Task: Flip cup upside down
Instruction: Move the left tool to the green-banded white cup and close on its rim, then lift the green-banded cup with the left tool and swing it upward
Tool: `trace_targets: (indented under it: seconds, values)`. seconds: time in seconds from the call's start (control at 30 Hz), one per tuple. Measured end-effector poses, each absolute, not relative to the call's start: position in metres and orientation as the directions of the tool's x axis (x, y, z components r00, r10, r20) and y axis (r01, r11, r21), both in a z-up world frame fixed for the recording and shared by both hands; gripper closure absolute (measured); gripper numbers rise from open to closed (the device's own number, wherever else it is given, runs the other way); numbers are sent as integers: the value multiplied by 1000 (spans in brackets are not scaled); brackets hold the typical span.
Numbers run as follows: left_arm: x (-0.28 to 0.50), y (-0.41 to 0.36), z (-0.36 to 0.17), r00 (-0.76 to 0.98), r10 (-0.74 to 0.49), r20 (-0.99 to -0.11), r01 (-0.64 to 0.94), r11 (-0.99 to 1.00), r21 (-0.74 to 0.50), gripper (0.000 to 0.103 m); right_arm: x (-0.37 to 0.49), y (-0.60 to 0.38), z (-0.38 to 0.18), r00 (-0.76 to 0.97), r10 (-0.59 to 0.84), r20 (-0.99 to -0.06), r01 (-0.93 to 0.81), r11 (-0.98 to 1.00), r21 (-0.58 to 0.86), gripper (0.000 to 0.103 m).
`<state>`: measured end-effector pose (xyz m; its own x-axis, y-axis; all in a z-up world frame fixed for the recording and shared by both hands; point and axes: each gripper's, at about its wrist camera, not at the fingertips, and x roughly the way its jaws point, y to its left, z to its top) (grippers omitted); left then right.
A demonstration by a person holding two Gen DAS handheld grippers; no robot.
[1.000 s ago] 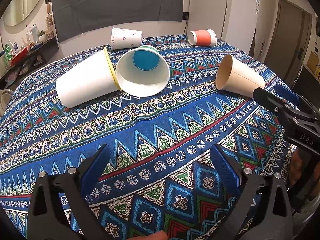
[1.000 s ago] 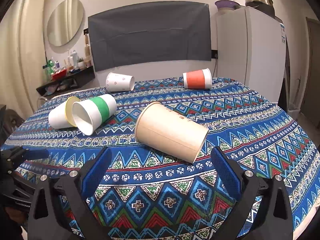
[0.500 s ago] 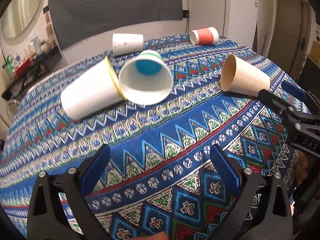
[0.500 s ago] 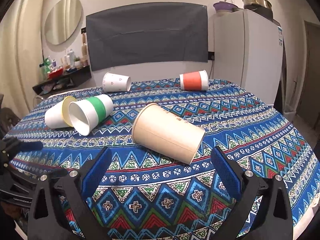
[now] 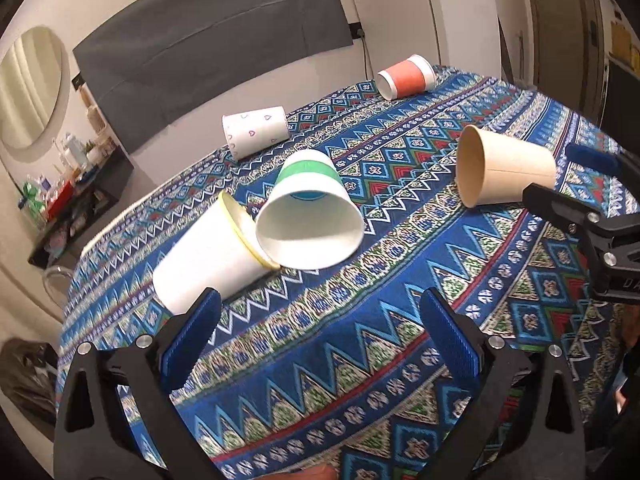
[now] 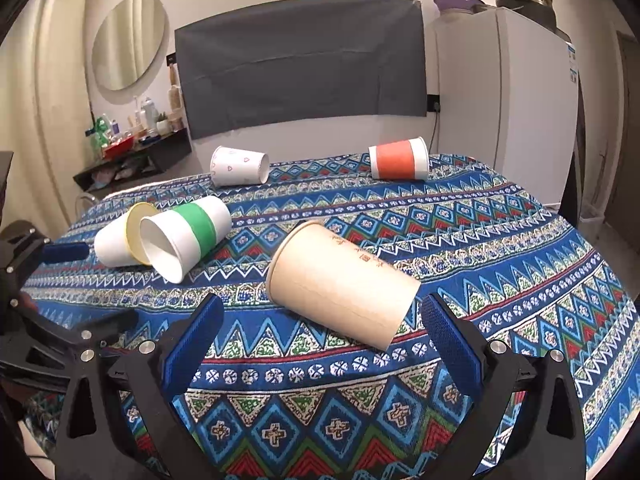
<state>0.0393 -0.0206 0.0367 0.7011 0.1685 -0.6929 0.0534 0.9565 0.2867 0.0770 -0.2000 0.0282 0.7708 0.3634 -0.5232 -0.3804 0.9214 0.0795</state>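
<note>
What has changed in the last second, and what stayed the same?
The left gripper has tilted and moved closer to the green-banded cup. The right gripper has edged toward the tan cup. Both remain open; nothing was grasped. All five cups lie where they were.

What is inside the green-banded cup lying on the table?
Looking into the green-banded cup from the left wrist view, only white inner wall and a blue patch at its bottom show; nothing loose is visible. The upper wall hides part of the bottom.

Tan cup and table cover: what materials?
Large tan cup lying on its side: looks like matte kraft paper, with a visible side seam and rolled rim. Blue patterned table cover: probably woven or printed fabric; it looks matte and follows the table's edge.
</note>
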Motion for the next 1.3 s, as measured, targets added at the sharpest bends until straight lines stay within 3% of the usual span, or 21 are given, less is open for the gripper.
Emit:
trace_targets:
  seconds: [0.63,0.7,0.9,0.97,1.03,1.3]
  values:
    - [87,-11,44,699,271,-661,111,873,475,7,100,-193,36,723,414,-553,-428,897,111,8]
    - [93,-11,43,698,260,-667,134,868,478,13,101,-191,35,720,420,-553,-436,893,112,8]
    - [105,-20,38,707,265,-655,194,818,541,48,103,-191,32,703,440,-559,-449,884,131,8]
    - [110,-23,37,711,257,-655,215,807,550,76,103,-191,32,699,441,-563,-448,884,136,8]
    - [114,-25,34,712,267,-650,224,790,571,95,103,-192,31,700,440,-563,-445,885,138,8]
    - [122,-21,48,720,240,-651,195,830,523,99,99,-194,31,696,439,-568,-446,884,137,8]
